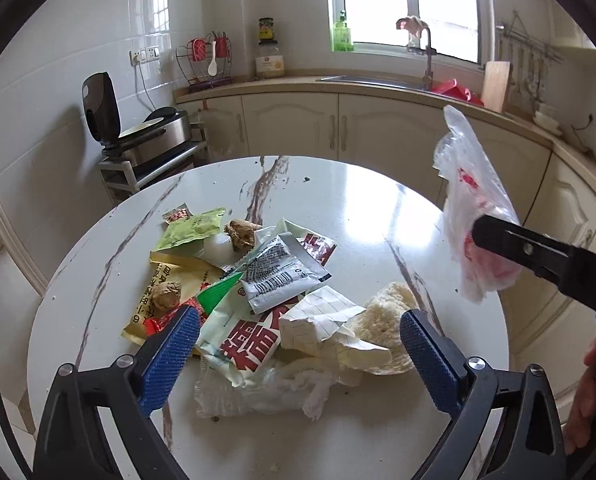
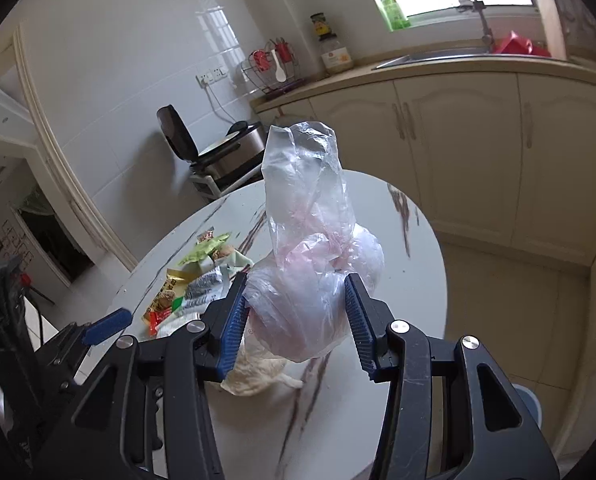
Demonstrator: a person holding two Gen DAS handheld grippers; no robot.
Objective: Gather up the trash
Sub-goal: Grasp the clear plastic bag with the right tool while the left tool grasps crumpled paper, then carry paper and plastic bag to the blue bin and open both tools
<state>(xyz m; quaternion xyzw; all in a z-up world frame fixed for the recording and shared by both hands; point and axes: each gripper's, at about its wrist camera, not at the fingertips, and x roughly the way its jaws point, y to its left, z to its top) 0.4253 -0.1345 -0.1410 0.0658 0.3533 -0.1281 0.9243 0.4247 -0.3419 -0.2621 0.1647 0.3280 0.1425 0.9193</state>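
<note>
The trash pile (image 1: 258,292) lies mid-table (image 1: 377,208), straight ahead of and below the spread, empty left claw (image 1: 298,344), the nearer one. Right of the pile, the right claw (image 2: 294,316) pinches a plastic bag (image 2: 309,256), held upright above the table.

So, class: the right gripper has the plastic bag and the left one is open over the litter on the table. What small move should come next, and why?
Probably lower the left gripper and close on the red-lettered wrapper. Its fingers are wide apart above the pile, that wrapper lies between them, and the right gripper already grips the plastic bag.
</note>
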